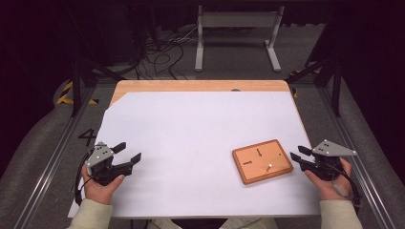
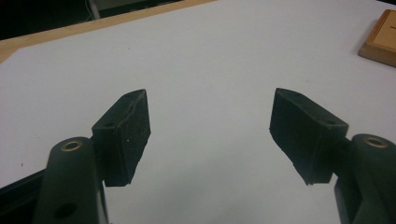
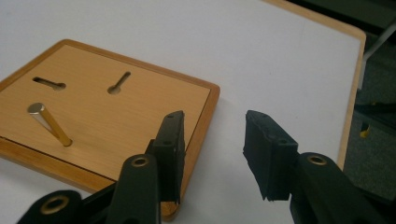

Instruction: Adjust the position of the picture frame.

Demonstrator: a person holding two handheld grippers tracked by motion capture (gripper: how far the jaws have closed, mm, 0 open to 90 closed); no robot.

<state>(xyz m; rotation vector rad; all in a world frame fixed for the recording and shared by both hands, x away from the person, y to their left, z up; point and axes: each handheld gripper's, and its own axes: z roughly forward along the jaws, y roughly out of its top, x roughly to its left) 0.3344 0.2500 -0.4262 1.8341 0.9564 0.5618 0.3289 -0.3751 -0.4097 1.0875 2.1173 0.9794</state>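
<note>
Two tongs rest in your hands at the near corners of the white sheet [image 1: 191, 143], well apart from each other. Your left tongs [image 1: 128, 151] stand wide open with nothing between the jaws, only bare sheet ahead of them. Your right tongs [image 1: 295, 156] are partly open and grip nothing; the gap between the jaws is clear. Just ahead of the right tongs lies the wooden board [image 3: 116, 107], flat on the sheet; from the right gripper view one jaw overlaps its near corner, and I cannot tell whether it touches. One brass pin [image 3: 49, 123] stands in the board. Two keyhole slots [image 3: 49, 84] sit beyond the pin, farther from your right tongs.
</note>
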